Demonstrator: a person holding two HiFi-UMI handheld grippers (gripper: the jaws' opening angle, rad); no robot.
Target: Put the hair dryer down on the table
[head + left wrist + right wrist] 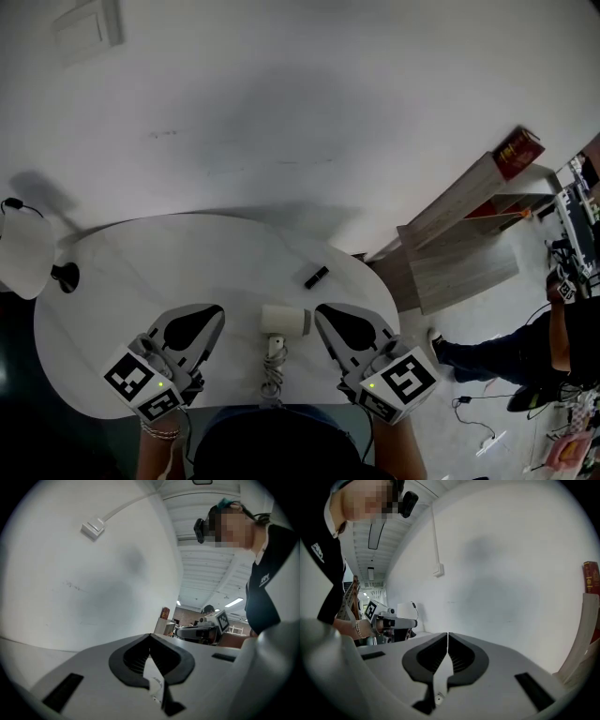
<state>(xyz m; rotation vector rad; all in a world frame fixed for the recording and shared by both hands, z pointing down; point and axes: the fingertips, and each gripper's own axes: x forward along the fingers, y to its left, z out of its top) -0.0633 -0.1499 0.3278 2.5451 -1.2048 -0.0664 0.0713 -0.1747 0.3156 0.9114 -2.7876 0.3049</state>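
Both of our tools, the left tool [212, 318] and the right tool [327, 319], have jaws together and empty, and the hair dryer [284, 322] lies on the tabletop [169, 262] between them at lower centre.

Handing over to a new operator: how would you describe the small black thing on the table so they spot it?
On the white oval table, look beyond the white hair dryer towards the far right edge. A small black bar lies there alone, the only dark thing on that side.
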